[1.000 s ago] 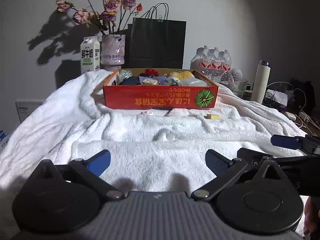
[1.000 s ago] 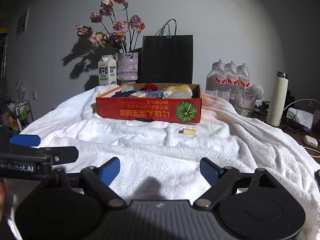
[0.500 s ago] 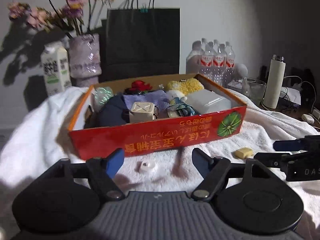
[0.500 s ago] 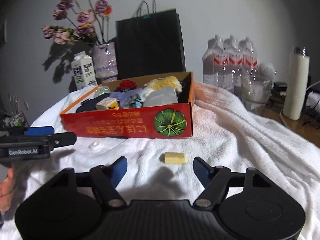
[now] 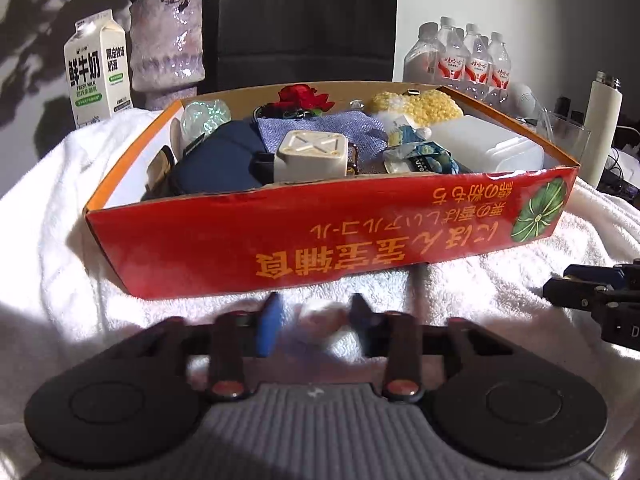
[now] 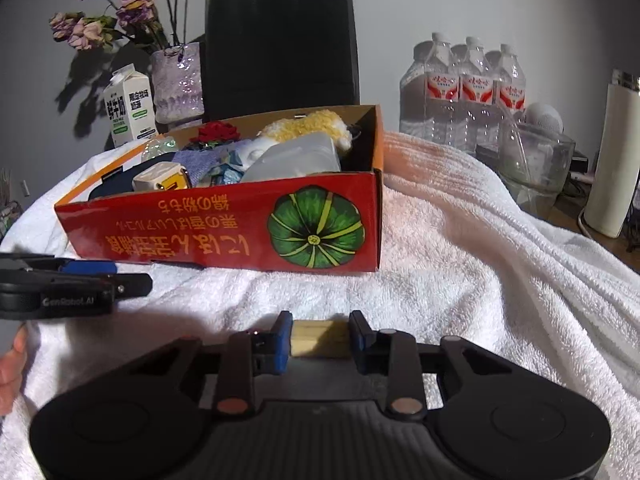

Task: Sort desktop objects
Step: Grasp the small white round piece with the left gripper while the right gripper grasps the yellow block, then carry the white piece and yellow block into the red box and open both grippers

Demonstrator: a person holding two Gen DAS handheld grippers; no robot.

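Since a second ago I have brought both grippers forward across the white towel (image 6: 460,280) from well back to just short of the red box (image 5: 320,236), and both sets of jaws have gone from wide to narrow.

Left gripper (image 5: 316,326): its jaws are closing around a small pale round object (image 5: 320,320) lying on the towel just in front of the box wall. The picture is blurred there; the fingers look just beside the object, and I cannot confirm firm contact.

Right gripper (image 6: 320,338): its jaws are closing on the yellow block (image 6: 319,338), which sits between the blue pads and appears touched on both sides, still low on the towel.

My reading: both loose items are being secured together, and the next stage is lifting them into the box.

Pose: both grippers point forward and tilted downward toward the towel, side by side, the left one's tip visible at the right wrist view's left edge.
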